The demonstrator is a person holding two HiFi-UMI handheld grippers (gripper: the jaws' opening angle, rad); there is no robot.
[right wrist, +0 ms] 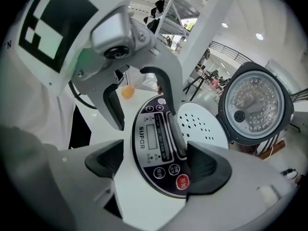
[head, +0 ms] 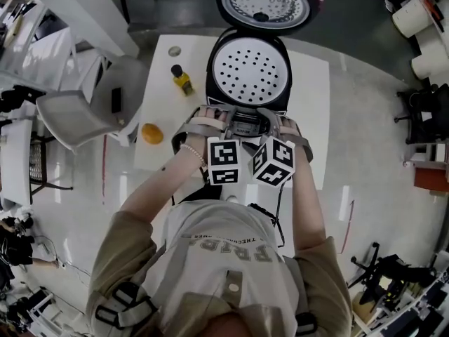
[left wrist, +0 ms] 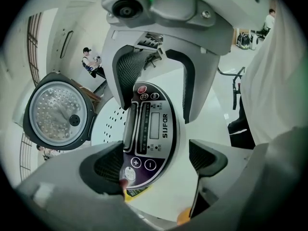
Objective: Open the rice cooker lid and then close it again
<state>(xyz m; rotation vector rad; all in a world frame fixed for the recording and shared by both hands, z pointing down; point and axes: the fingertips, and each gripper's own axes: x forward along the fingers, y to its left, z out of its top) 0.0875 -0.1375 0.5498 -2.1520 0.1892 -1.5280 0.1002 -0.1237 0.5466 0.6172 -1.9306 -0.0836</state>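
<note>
White table [head: 158,156]: rice cooker [head: 210,72], lid [head: 265,2] raised; opening done, closing remains. Your left gripper [left wrist: 154,162] and right gripper [right wrist: 154,162]: jaws wide apart, empty, over control panel [left wrist: 151,124].

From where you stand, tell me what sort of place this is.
Probably a lab or workshop hall, not a home kitchen: the rice cooker sits on a white table on a polished floor, with equipment stands around the edges.
</note>
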